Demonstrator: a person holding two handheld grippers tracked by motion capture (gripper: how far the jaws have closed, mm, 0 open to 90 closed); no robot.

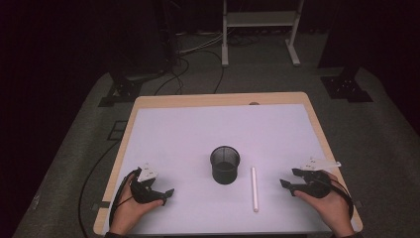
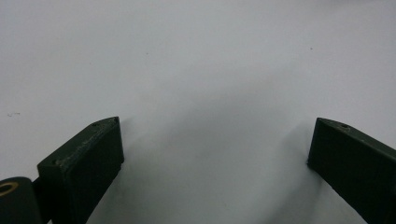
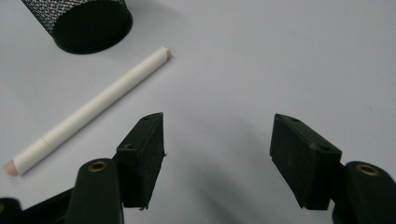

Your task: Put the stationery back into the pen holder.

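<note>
The pen [image 3: 88,109] — white, slim, likely light, stiff and prone to roll — lies beside the mesh cup [image 1: 225,164]; grip mid-barrel, with the right gripper [image 3: 217,140] spread and empty nearby.

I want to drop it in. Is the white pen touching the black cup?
Apart. The right gripper view shows bare table between the white pen and the black cup.

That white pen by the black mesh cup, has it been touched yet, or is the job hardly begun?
Hardly begun. Nothing looks done: the white pen lies flat on the table beside the upright mesh cup, apart from it. The right gripper is nearest, jaws apart and empty; the left gripper rests open. Gripping and moving the pen is still left, probably into the cup.
</note>
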